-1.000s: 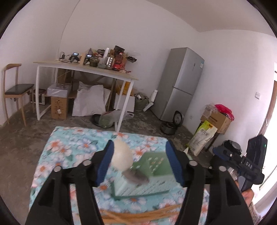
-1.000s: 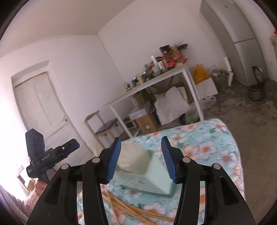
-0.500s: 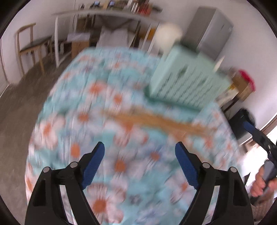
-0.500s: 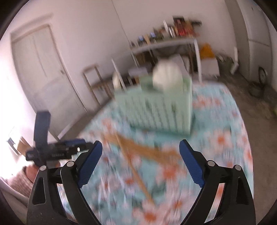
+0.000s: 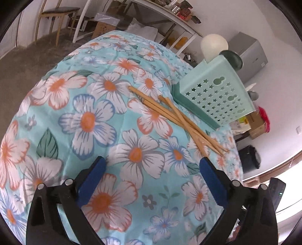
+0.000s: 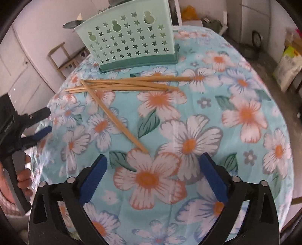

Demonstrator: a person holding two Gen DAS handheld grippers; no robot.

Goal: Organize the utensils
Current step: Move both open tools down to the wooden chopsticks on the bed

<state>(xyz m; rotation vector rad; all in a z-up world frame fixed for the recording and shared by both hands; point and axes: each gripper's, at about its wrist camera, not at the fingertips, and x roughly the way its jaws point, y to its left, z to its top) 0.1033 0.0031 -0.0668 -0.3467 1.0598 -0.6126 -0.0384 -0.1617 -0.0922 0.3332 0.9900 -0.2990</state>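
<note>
Several wooden chopsticks (image 5: 175, 115) lie loose on the flowered turquoise tablecloth (image 5: 85, 120), just in front of a mint-green perforated utensil holder (image 5: 217, 90). A white spoon (image 5: 214, 47) and a dark green one (image 5: 234, 58) stick out of the holder. My left gripper (image 5: 152, 161) hovers over the cloth short of the chopsticks, its jaws opening with nothing between them. In the right wrist view the chopstick bundle (image 6: 128, 83) lies before the holder (image 6: 130, 43), with one chopstick (image 6: 117, 118) angled toward my right gripper (image 6: 152, 158). Its jaws are opening and empty too. The left gripper (image 6: 44, 121) shows at the left edge.
A hand (image 6: 22, 175) holds the left gripper's handle. Behind the table stand a wooden chair (image 5: 56, 17), a white cluttered table (image 5: 151, 11), a grey fridge (image 5: 253, 52) and cardboard boxes (image 5: 254, 122). A white door (image 6: 20, 75) is on the left wall.
Both grippers have tipped down from the room toward the tablecloth and come lower. Their jaws have spread from half closed to wide. The holder now sits farther ahead.
</note>
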